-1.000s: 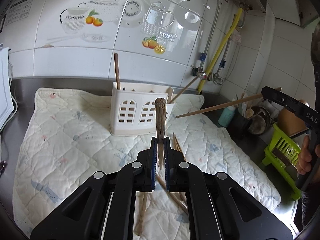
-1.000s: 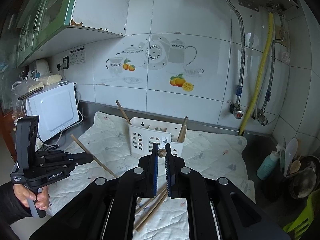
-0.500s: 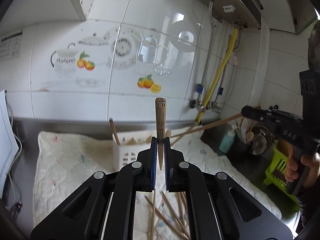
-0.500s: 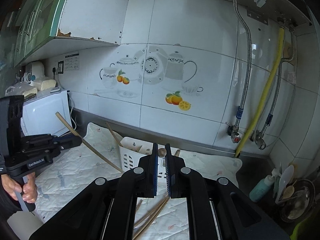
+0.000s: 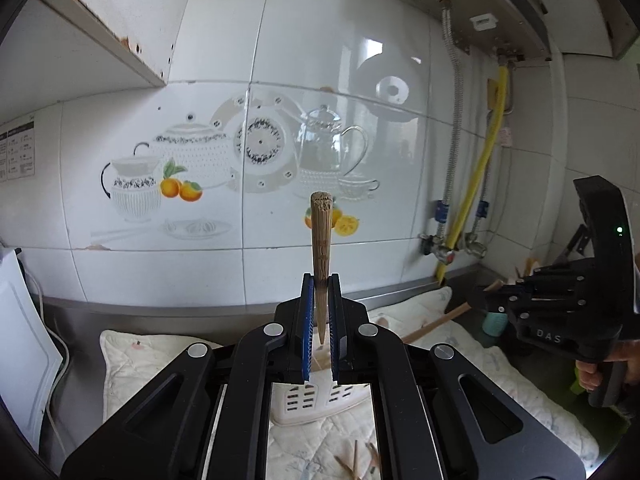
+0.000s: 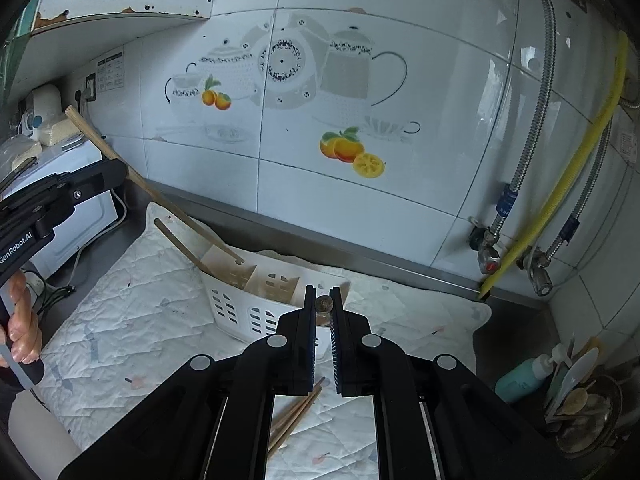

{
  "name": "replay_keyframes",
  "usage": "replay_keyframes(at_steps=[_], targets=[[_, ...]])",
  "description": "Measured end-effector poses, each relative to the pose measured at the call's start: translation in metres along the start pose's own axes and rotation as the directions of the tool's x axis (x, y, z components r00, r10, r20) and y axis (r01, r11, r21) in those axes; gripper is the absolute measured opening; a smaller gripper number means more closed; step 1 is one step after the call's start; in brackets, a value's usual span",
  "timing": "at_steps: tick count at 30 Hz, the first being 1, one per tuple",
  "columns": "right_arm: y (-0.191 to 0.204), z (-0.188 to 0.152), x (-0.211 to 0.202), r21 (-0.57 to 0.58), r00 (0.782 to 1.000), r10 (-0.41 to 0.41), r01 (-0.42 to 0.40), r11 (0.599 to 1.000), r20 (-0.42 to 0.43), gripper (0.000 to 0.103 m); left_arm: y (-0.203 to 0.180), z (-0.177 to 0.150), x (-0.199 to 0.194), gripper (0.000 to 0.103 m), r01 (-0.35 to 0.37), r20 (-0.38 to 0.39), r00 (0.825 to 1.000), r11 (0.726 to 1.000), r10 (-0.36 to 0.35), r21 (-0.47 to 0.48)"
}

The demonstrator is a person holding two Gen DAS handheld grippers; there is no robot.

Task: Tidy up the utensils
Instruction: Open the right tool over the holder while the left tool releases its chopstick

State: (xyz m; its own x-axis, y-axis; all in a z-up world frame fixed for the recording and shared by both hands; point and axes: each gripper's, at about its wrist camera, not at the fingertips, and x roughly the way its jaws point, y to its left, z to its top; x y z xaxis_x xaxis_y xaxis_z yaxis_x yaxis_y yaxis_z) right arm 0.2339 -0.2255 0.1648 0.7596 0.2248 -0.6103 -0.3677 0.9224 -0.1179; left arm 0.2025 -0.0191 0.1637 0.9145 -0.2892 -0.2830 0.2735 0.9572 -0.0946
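My left gripper (image 5: 320, 284) is shut on a brown wooden chopstick (image 5: 321, 240) that points up and away, high above the white slotted utensil holder (image 5: 308, 400). In the right wrist view that chopstick (image 6: 160, 188) slants down with its tip over the holder's (image 6: 240, 300) left compartment, beside another stick (image 6: 180, 244) standing in it. My right gripper (image 6: 323, 304) is shut on a chopstick seen end-on (image 6: 323, 303), above the holder. It also shows in the left wrist view (image 5: 492, 296). Several loose chopsticks (image 6: 296, 412) lie on the quilted mat (image 6: 140, 320).
A white appliance (image 6: 60, 168) stands at the left on the steel counter. Pipes and a yellow hose (image 6: 560, 200) run down the tiled wall at the right. A teal bottle (image 6: 520, 376) and a bowl of spoons (image 6: 580, 400) sit at the far right.
Both grippers have risen and tilted up towards the wall with their chopsticks. The left chopstick's tip has come over the holder's left compartment.
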Motion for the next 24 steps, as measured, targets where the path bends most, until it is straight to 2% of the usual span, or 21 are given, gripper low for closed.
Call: replay_keyframes(at_steps=[6, 13, 19, 22, 24], targets=[[-0.01, 0.002, 0.025, 0.021, 0.998, 0.021, -0.02, 1.0, -0.055, 0.007, 0.007, -0.009, 0.038, 0.005, -0.037, -0.07, 0.997, 0.999, 0.037, 0.009], [-0.011, 0.004, 0.036, 0.027, 0.998, 0.025, -0.024, 0.999, -0.063, 0.007, 0.01, -0.018, 0.065, 0.005, -0.049, -0.14, 0.989, 0.999, 0.05, 0.01], [-0.013, 0.005, 0.033, 0.042, 0.999, 0.026, -0.024, 0.999, -0.036, 0.009, 0.012, -0.021, 0.078, 0.006, -0.073, -0.185, 0.98, 0.997, 0.074, 0.009], [-0.013, 0.005, 0.024, 0.043, 1.0, 0.016, -0.016, 0.999, -0.006, 0.016, 0.012, -0.021, 0.077, 0.007, -0.067, -0.18, 0.981, 0.998, 0.069, 0.016], [-0.014, 0.004, 0.014, 0.047, 1.0, 0.006, -0.007, 0.999, 0.025, 0.017, 0.01, -0.02, 0.074, 0.008, -0.051, -0.171, 0.984, 0.999, 0.053, 0.015]])
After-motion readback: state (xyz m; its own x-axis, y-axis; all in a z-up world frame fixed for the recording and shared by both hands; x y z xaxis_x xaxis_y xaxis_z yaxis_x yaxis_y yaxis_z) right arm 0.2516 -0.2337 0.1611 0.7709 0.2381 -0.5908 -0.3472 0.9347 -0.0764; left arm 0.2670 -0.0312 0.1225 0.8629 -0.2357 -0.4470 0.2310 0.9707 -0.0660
